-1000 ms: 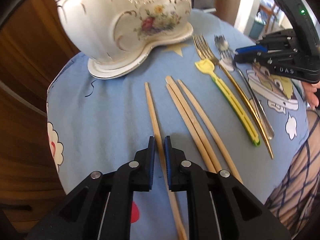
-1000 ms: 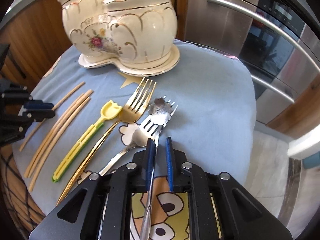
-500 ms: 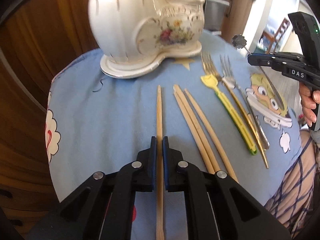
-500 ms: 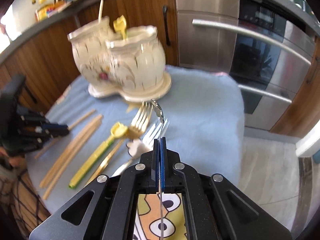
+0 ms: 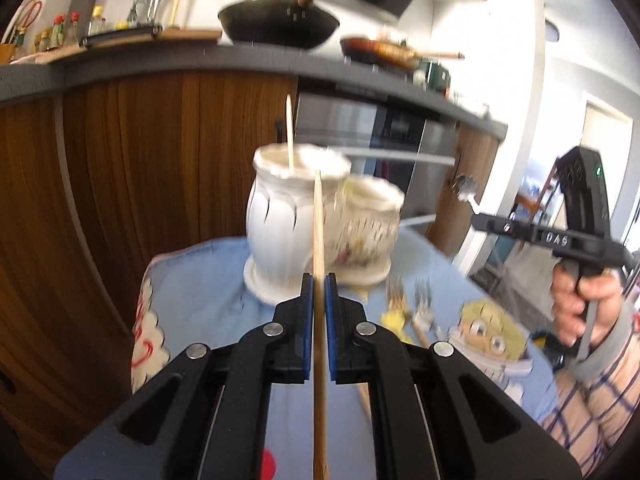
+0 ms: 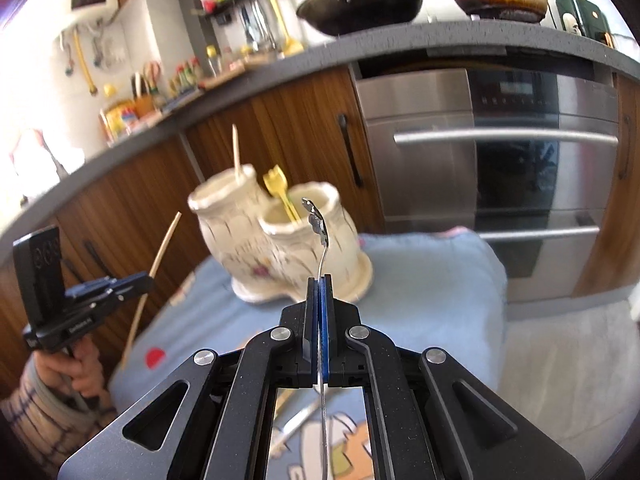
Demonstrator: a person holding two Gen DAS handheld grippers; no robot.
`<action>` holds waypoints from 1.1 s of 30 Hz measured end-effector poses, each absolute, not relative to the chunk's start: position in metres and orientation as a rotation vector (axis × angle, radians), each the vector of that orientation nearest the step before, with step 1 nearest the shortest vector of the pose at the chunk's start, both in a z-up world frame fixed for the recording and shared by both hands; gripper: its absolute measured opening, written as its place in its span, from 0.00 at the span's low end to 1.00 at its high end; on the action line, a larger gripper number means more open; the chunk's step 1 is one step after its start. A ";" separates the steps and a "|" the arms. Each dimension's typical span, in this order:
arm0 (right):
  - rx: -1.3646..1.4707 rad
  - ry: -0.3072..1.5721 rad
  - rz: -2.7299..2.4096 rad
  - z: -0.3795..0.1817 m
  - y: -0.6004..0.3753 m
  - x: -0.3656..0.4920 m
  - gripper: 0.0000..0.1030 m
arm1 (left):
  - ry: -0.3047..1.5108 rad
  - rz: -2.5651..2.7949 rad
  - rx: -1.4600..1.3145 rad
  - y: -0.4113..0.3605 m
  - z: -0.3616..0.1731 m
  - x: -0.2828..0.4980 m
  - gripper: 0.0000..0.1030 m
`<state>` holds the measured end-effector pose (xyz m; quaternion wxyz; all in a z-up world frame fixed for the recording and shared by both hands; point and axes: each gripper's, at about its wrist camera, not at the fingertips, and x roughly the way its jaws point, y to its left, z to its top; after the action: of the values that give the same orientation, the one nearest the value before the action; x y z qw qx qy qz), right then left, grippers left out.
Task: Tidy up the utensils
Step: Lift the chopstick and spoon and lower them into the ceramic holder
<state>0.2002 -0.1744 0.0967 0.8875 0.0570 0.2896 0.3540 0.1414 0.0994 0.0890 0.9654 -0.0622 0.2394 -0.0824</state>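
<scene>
Over the blue cartoon-print cloth (image 5: pixel 208 280), my left gripper (image 5: pixel 319 280) clamped a wooden chopstick (image 5: pixel 319 216); my right gripper (image 6: pixel 319 282) pinched a slim silver spoon (image 6: pixel 320 228).

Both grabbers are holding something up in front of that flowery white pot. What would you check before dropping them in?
1. Left gripper clamped on chopstick: ok.
2. Right gripper clamped on silver spoon: ok.
3. Ceramic holder upright on the blue cloth: ok.
4. Room in its compartments, which hold one chopstick and a yellow fork: ok.
5. Utensils above the openings: not ok.
6. Gap between grippers: ok.
</scene>
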 end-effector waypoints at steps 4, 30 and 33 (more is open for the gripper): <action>0.149 0.550 0.755 0.107 -0.173 0.206 0.02 | 0.412 -0.161 -0.155 0.101 0.103 0.144 0.05; 0.196 0.312 0.843 0.148 -0.113 0.267 0.02 | 0.083 -0.148 -0.286 0.119 0.173 0.228 0.05; 0.213 0.294 0.846 0.151 -0.109 0.273 0.02 | 0.037 -0.128 -0.276 0.122 0.176 0.239 0.05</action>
<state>0.2734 -0.1086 0.1509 0.8960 0.1029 0.1419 0.4081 0.2388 0.1221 0.1765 0.9883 -0.1373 0.0184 -0.0637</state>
